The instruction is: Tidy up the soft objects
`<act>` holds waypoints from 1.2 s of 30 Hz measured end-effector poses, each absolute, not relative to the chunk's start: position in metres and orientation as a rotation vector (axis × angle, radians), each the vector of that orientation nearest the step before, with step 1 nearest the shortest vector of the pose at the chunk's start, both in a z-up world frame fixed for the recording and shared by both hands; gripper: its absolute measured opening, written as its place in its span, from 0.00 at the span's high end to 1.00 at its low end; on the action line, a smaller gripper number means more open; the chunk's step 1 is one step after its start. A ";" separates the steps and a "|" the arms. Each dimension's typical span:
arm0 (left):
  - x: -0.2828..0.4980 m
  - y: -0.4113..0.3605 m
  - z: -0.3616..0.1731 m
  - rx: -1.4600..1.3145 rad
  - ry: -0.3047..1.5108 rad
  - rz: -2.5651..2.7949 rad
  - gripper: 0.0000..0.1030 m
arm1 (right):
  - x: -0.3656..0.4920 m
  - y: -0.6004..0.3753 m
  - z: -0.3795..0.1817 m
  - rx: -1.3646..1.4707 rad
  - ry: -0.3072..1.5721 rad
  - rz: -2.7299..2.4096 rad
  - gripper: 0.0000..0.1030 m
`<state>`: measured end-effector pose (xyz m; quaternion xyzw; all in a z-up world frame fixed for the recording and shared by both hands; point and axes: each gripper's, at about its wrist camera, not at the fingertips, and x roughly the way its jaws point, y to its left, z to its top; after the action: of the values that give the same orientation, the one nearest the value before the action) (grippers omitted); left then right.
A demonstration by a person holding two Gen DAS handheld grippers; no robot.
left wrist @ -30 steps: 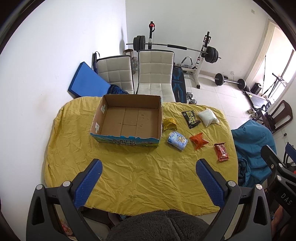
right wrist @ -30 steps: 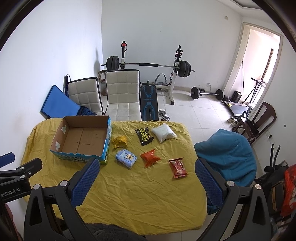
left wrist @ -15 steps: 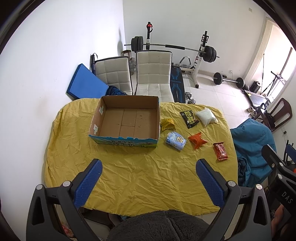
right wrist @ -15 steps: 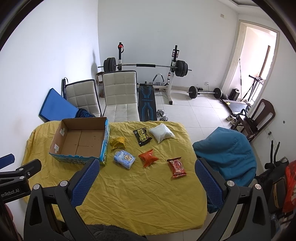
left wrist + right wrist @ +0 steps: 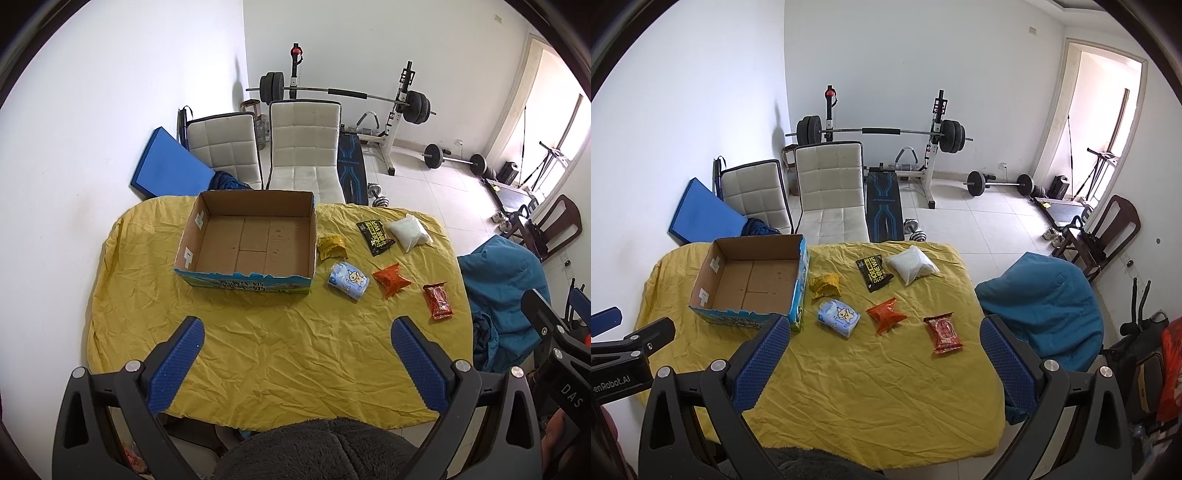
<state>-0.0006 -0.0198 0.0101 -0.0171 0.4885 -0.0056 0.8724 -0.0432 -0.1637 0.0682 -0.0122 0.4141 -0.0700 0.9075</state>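
Note:
An empty cardboard box [image 5: 255,242] [image 5: 753,280] stands on the yellow-covered table [image 5: 280,354] [image 5: 871,384]. To its right lie several soft packets: a yellow pouch [image 5: 331,247] [image 5: 824,285], a light blue tissue pack [image 5: 348,279] [image 5: 838,316], an orange packet [image 5: 391,280] [image 5: 886,314], a red packet [image 5: 438,300] [image 5: 943,332], a black sachet [image 5: 376,236] [image 5: 874,272] and a white bag [image 5: 410,232] [image 5: 912,264]. My left gripper [image 5: 295,332] and right gripper [image 5: 882,332] both hover open and empty above the table's near side, well short of the packets.
Two white chairs [image 5: 303,147] stand behind the table, a blue mat [image 5: 166,170] leans on the wall, and a weight bench with barbell [image 5: 886,162] is farther back. A chair draped in blue cloth [image 5: 1045,306] sits at the table's right edge.
Both views have drawn back and up slightly, so the table and box appear a little smaller and farther. Nothing on the table has moved; both grippers stay open.

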 end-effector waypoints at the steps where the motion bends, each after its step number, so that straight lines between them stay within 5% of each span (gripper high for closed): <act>1: -0.001 -0.020 0.010 -0.036 1.022 -0.011 0.00 | -0.042 -0.163 0.068 -0.026 0.855 -0.144 0.00; 19: 0.027 -0.025 -0.024 -0.116 1.087 -0.034 0.00 | -0.020 -0.193 0.025 0.081 0.966 -0.108 0.00; 36: 0.213 -0.135 -0.256 -0.290 1.570 -0.074 0.00 | 0.144 -0.408 -0.280 0.254 1.472 -0.338 0.00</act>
<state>0.2125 -0.1354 -0.2564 -0.1302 0.7039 -0.0332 0.6975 0.1444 -0.4084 -0.2799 0.1151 0.6661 -0.1531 0.7209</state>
